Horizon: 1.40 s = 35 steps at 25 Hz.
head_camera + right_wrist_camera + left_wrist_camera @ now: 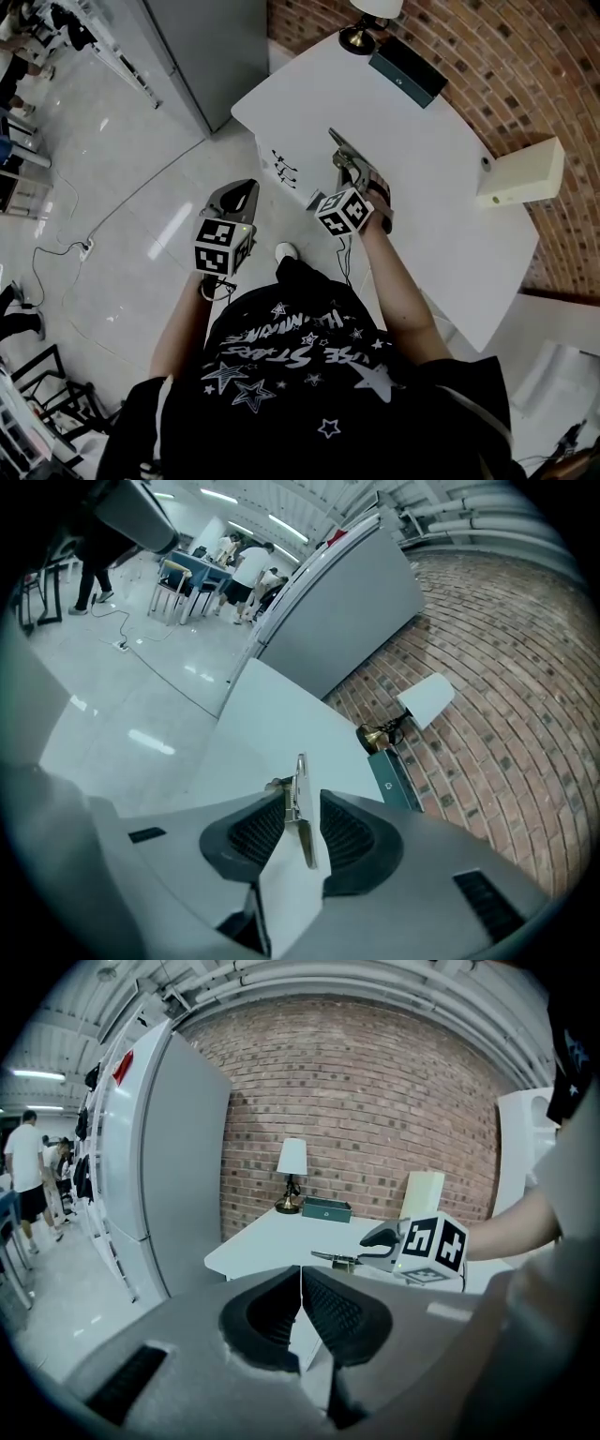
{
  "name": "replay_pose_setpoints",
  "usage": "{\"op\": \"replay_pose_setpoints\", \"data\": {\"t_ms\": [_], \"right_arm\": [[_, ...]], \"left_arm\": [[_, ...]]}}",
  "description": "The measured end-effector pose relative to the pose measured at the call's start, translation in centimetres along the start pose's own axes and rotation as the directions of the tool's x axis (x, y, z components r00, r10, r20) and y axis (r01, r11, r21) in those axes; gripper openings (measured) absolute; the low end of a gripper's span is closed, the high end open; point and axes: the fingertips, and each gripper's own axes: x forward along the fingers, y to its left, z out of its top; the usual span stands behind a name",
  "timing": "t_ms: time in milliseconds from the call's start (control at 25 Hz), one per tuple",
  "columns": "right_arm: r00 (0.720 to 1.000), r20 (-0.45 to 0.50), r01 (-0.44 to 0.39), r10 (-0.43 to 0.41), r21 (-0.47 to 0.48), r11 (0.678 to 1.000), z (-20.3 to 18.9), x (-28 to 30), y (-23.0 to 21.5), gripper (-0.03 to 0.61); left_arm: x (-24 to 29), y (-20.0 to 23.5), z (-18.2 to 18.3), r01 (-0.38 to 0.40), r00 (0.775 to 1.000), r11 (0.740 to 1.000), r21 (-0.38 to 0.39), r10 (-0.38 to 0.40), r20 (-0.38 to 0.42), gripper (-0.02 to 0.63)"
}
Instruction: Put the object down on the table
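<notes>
A thin flat metal piece (300,808) stands edge-on between the jaws of my right gripper (302,832). It leans against the left pad, and a gap shows between it and the right pad, so the jaws are open. In the head view the metal piece (343,152) sticks out ahead of the right gripper (361,178), low over the white table (441,169). Whether it touches the top I cannot tell. My left gripper (234,197) hangs over the floor left of the table, shut and empty, its pads meeting (300,1307).
At the table's far end stand a brass lamp (367,23) and a dark teal box (408,70). A cream box (520,173) sits at the right edge by the brick wall. A grey cabinet (202,47) stands left of the table. Cables lie on the floor.
</notes>
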Motion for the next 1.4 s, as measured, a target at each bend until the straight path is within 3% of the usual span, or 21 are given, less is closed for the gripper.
{"op": "replay_pose_setpoints", "data": {"t_ms": [400, 800, 1120, 1400], "right_arm": [[0.989, 0.076, 0.111, -0.126, 0.175, 0.978, 2.1, -7.1, -2.3, 0.080], [0.976, 0.127, 0.144, -0.176, 0.232, 0.962, 4.0, -16.6, 3.1, 0.025], [0.976, 0.135, 0.123, -0.171, 0.309, 0.943, 3.0, -24.2, 9.4, 0.005], [0.973, 0.129, 0.127, -0.190, 0.389, 0.912, 0.1, -29.5, 10.7, 0.003]], "left_arm": [[-7.1, -1.0, -1.5, -0.026, 0.998, 1.000, 0.005, 0.026, 0.061, 0.021], [-17.0, -1.9, -6.9, -0.049, 0.996, 0.998, -0.036, 0.052, 0.076, 0.021], [-22.6, -4.2, -11.6, 0.013, 0.998, 0.998, -0.057, -0.010, 0.058, 0.021], [-23.9, -7.0, -12.7, 0.082, 0.995, 0.995, -0.055, -0.079, 0.061, 0.021]]}}
